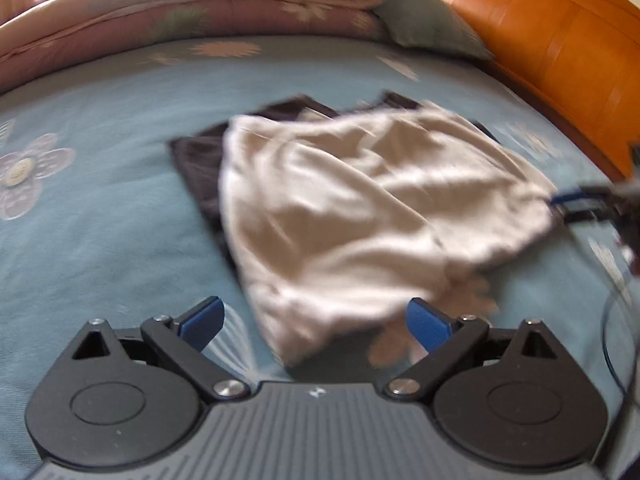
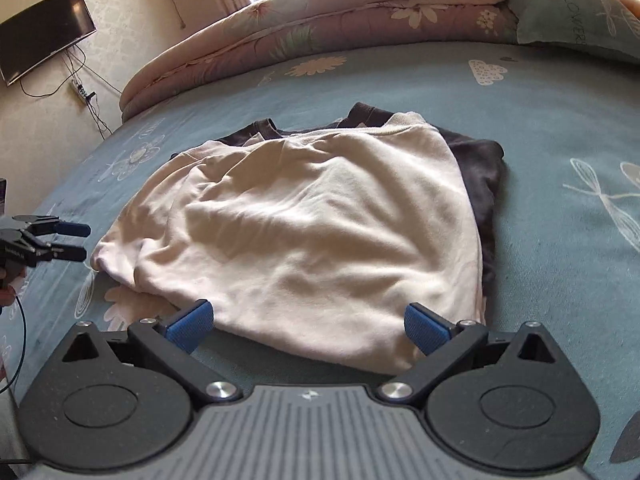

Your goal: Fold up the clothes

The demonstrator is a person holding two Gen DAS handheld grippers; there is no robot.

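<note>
On the blue flowered bedsheet (image 2: 540,120) we have a cream sweatshirt (image 2: 312,224) lying on top of a dark garment (image 2: 484,184), whose collar and one side show past the cream edges. The cream piece looks doubled into a rough rectangle, rumpled, with a loose lobe bulging toward our left side. A folded quilt (image 2: 320,20) sits at the far edge of the bed.

Our left gripper (image 1: 316,322) has its jaws spread wide and holds nothing; its view is blurred, so fine detail there is lost. Our right gripper (image 2: 308,322) is likewise spread wide and empty, hovering just short of the near hem.

We judge this fits either a fold in progress or a finished stack just let go; the frames do not settle which. If more folding is wanted, we should pinch only the cream layer at its corners, keep the dark garment flat beneath, lift both corners level so the crease runs straight, and smooth the wrinkles before releasing, since the soft knit will sag and bunch wherever it is unsupported
</note>
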